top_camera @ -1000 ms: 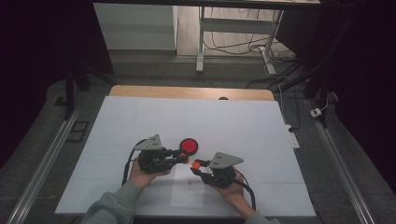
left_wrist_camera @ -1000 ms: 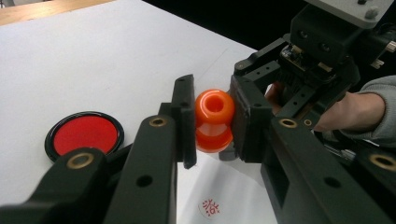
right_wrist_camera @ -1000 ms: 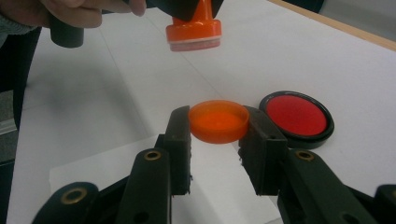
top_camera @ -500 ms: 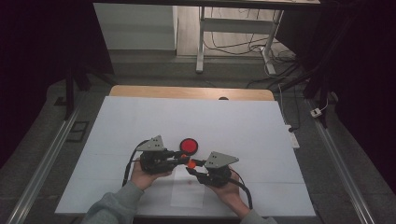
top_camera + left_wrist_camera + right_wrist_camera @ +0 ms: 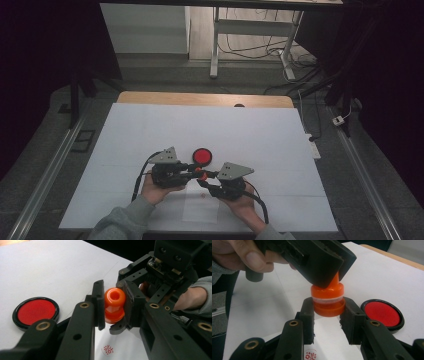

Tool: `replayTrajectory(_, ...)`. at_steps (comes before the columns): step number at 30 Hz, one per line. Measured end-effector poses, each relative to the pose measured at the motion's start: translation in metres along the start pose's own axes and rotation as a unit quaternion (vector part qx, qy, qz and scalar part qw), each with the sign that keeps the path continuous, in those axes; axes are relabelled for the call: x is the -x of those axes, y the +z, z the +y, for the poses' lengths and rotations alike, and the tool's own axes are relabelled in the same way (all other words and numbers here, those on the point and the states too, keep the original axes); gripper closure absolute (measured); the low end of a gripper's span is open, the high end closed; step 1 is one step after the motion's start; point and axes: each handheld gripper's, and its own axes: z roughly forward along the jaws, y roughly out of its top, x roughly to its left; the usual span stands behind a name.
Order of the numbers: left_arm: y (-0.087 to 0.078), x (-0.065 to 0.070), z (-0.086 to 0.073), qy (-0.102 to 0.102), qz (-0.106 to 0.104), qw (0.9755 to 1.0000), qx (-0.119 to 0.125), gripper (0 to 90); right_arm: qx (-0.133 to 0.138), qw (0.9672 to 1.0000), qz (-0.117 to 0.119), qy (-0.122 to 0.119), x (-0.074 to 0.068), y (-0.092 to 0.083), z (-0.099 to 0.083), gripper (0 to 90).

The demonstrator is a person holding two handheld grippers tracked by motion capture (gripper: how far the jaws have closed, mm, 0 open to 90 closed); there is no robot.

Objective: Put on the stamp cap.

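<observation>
Stamp [image 5: 114, 305], orange with a knobbed handle and a wider base, is hanging above the near middle of the white sheet [image 5: 150, 125], held between both tools. Left gripper [image 5: 113, 305] is clamping the handle part, its jaws closed on the knob from both sides. Right gripper [image 5: 327, 311] is closing its jaws on the lower orange ring at the base, which looks like a cap going on or coming off; which one I cannot tell. Red ink pad [image 5: 202, 156] in its black round case is sitting just beyond the two grippers, apart from them. Small paper slip [image 5: 200, 207] with a red printed mark [image 5: 108, 349] is lying below the stamp, on the near side. Both hands are gripping the tool bodies, left hand [image 5: 155, 190] and right hand [image 5: 242, 205] coming in from the near edge. Doing this step well likely means keeping the two grips in line along the stamp's axis, pulling or pushing straight, not twisting sideways, and keeping the handle grip firm so the stamp is not slipping. Staying over the sheet is also sensible, so any ink lands there.
</observation>
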Motion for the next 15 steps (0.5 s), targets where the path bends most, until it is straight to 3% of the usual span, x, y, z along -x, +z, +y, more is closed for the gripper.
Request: replayTrajectory(15, 0.0019, 0.0007, -0.0014, 0.003, 0.001, 1.0, -0.002, 72.2, 0.001, 1.0, 0.001, 0.0, -0.0009, -0.0002, 0.0004, 64.5)
